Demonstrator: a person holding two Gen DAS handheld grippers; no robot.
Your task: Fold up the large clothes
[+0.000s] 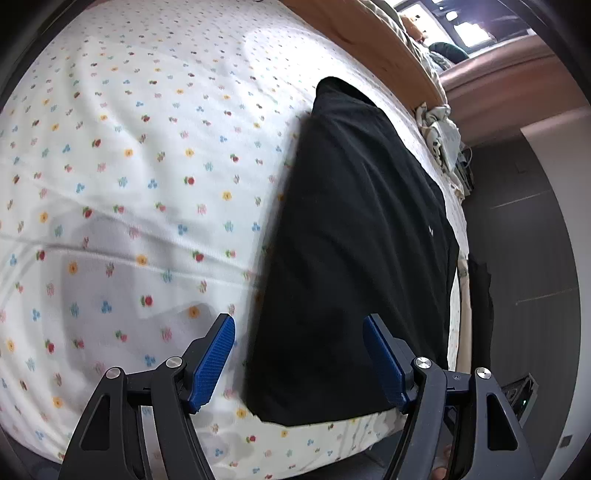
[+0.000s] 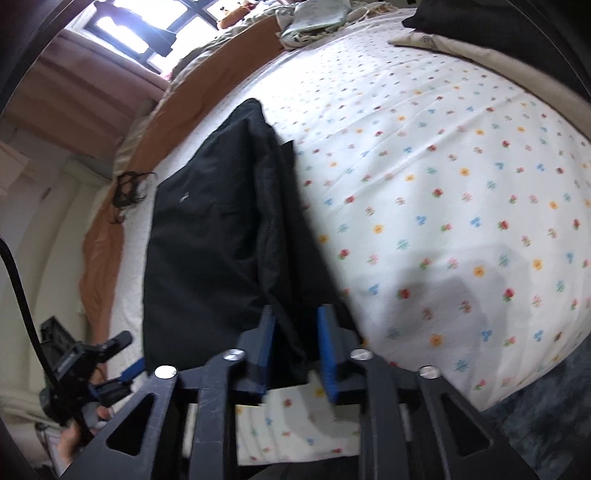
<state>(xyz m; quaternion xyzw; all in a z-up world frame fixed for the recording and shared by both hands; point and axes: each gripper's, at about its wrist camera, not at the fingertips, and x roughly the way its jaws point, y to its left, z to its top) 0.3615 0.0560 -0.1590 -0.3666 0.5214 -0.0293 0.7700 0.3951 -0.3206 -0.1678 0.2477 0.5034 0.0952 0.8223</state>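
Observation:
A large black garment lies folded lengthwise on the flower-print bed sheet. My left gripper is open above the garment's near left edge and holds nothing. In the right wrist view the same garment runs away from me, with a raised fold along its right side. My right gripper has its blue pads on both sides of that raised black fold at the near end, with a narrow gap still between the pads. The left gripper also shows in the right wrist view at the lower left.
An orange blanket runs along the far bed edge. Crumpled pale bedding lies at the far corner, and a dark strap item lies on the blanket. A black pillow sits at the top right. The floor lies beyond the bed.

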